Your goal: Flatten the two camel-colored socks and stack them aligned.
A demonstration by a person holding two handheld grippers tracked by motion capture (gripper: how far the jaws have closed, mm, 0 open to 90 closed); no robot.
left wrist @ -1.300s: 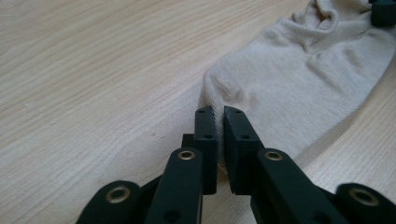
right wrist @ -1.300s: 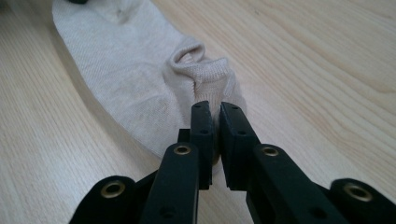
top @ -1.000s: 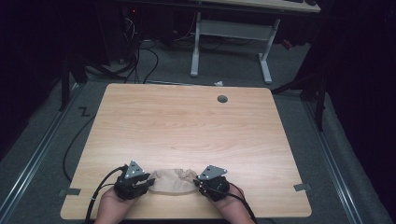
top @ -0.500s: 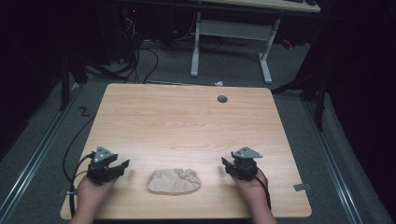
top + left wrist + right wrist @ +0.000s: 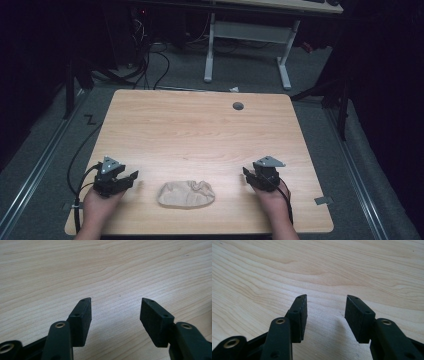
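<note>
A crumpled beige cloth [image 5: 186, 194] lies on the light wooden tabletop [image 5: 200, 135] close to its near edge, about midway between the two hands. The left tongs [image 5: 131, 176] sit near the near-left corner, held in the person's left hand [image 5: 101, 202], and are well apart from the cloth. In the left gripper view the left tongs [image 5: 115, 311] stand with jaws apart over bare wood grain, nothing between them. The right tongs [image 5: 246, 175] are on the other side of the cloth, held by the right hand [image 5: 272, 197], also clear of it. In the right gripper view the right tongs [image 5: 325, 307] have jaws apart above bare wood. A small round grommet hole [image 5: 238, 106] sits near the tabletop's far edge.
</note>
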